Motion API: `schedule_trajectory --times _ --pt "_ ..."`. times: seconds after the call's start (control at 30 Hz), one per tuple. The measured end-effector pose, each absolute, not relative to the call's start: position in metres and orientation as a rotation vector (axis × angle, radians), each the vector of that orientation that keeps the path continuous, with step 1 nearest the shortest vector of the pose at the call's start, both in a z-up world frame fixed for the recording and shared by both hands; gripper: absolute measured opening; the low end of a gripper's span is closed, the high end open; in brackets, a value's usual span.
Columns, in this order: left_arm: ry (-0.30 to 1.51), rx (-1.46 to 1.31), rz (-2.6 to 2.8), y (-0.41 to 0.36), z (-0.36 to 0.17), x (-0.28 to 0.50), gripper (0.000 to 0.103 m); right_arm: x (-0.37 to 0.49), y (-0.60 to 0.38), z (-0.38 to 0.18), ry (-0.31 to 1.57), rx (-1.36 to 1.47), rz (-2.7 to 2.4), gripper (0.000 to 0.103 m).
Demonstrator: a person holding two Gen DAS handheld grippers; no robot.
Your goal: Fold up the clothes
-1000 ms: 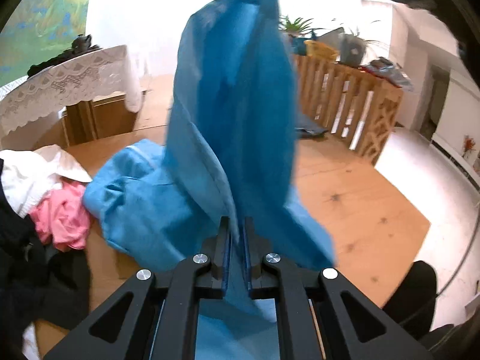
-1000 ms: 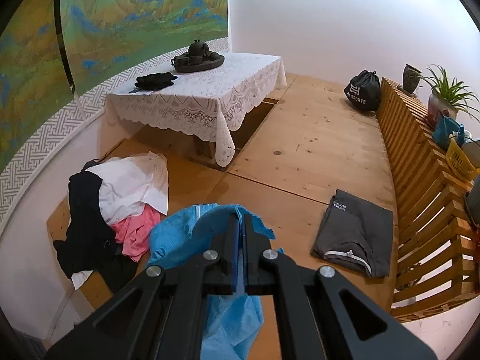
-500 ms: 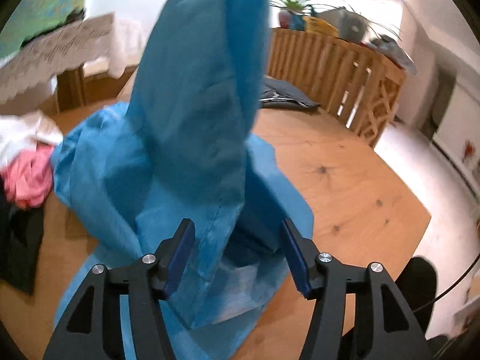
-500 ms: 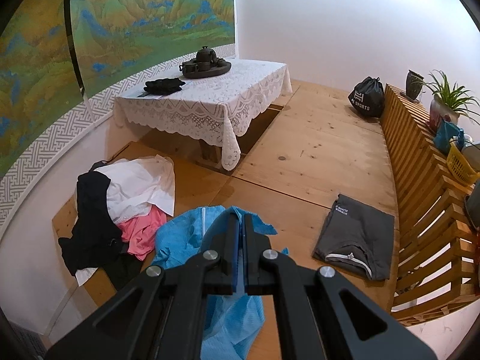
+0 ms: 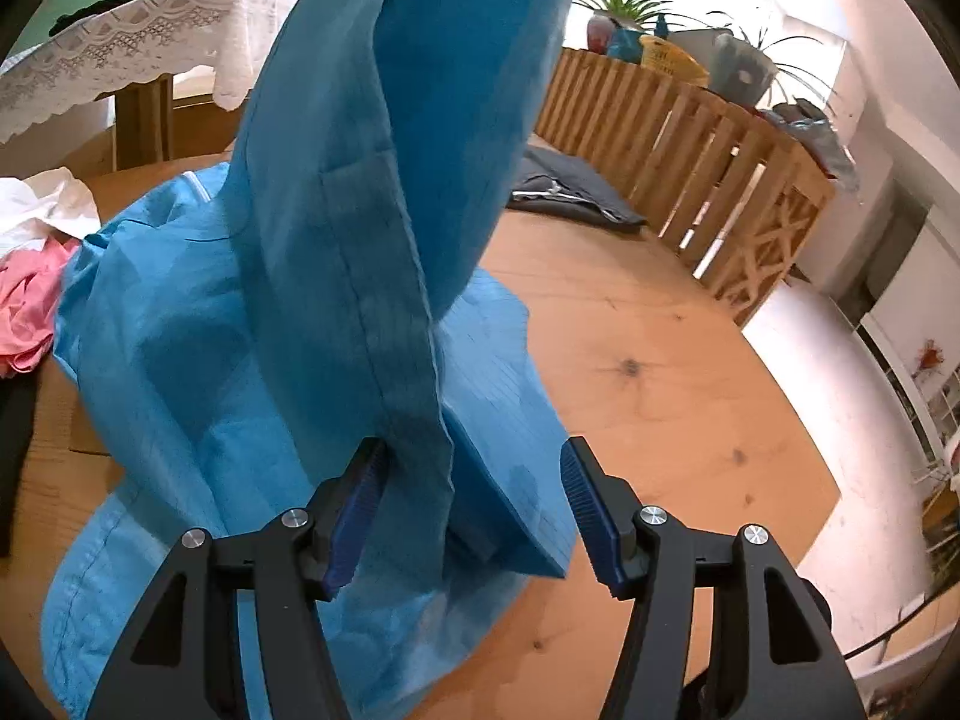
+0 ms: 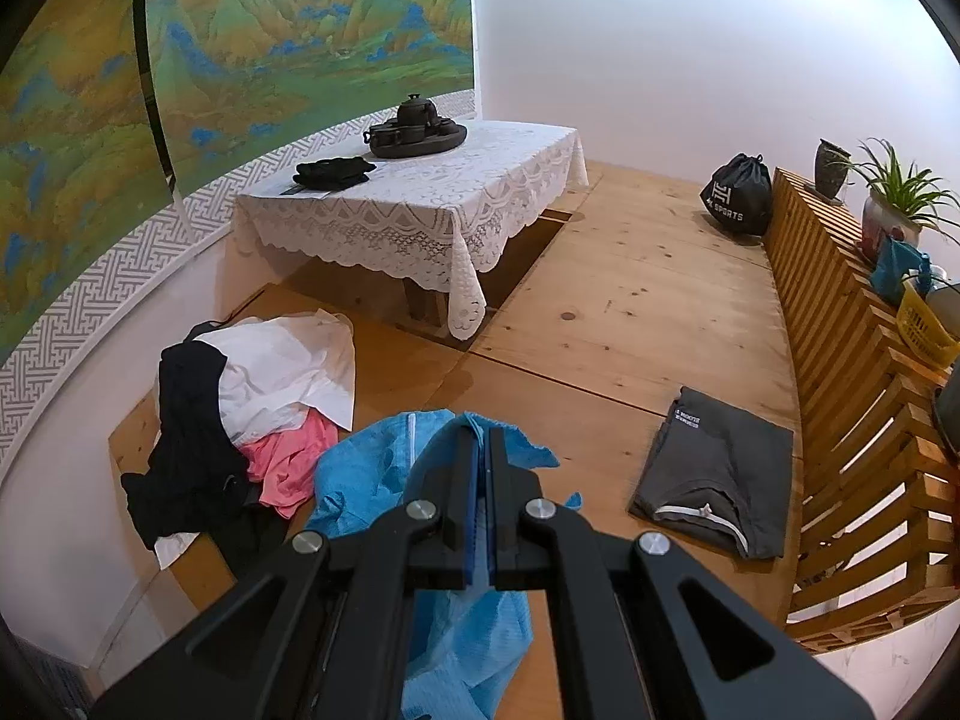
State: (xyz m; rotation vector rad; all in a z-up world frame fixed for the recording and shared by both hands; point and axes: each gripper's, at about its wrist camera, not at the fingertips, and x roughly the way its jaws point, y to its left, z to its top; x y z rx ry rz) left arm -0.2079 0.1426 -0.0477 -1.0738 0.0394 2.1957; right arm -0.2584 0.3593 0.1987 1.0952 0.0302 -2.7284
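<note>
The blue garment [image 5: 336, 276] is a thin, finely ribbed fabric with stitched seams and a flat hem band. One long panel of it hangs upright from above in the left wrist view, curling like a tall tube, while the rest lies in soft crumpled folds on the wooden floor [image 5: 648, 372] — pale planks with dark knots. The left gripper [image 5: 474, 510] has its ridged blue fingers [image 5: 354, 510] spread wide; the hem edge of the hanging panel drops between them, close to the left pad, and nothing is pinched. The right gripper [image 6: 483, 504] has its fingers pressed together on a fold of the same blue cloth [image 6: 372, 474], which bunches out to either side and trails below the black frame.

Just beside the blue heap, toward the floor's left edge, sits a loose pile of clothes [image 6: 252, 396] — white, pink and black pieces tangled together. Well apart, near the slatted wooden railing [image 6: 852, 420], lies a dark grey garment [image 6: 720, 468], folded flat into a neat rectangle. Farther back stands a low table draped in a white lace cloth [image 6: 420, 210] with scalloped edges, carrying a dark round tea set [image 6: 417, 132].
</note>
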Motion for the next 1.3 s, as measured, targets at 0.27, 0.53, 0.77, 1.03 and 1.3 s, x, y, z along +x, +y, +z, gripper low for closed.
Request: schedule_trajectory --times 0.27,0.53,0.77,1.03,1.3 --pt "0.081 -1.05 2.157 0.147 -0.053 -0.214 0.004 -0.261 0.365 0.194 0.017 1.108 -2.723 0.002" --pt "-0.007 -0.922 2.166 0.109 0.0 -0.203 0.002 -0.247 0.401 0.221 -0.109 0.997 -2.8 0.002" --pt "0.288 -0.529 2.506 0.044 0.169 -0.205 0.002 -0.201 0.438 0.313 -0.28 0.728 -2.901 0.002" --pt "0.545 -0.076 2.761 0.008 0.344 -0.16 0.002 -0.104 0.445 0.43 -0.334 0.393 -3.006 0.002" --pt "0.734 0.21 2.804 0.008 0.432 -0.088 0.002 -0.011 0.416 0.513 -0.231 0.163 -3.142 0.002"
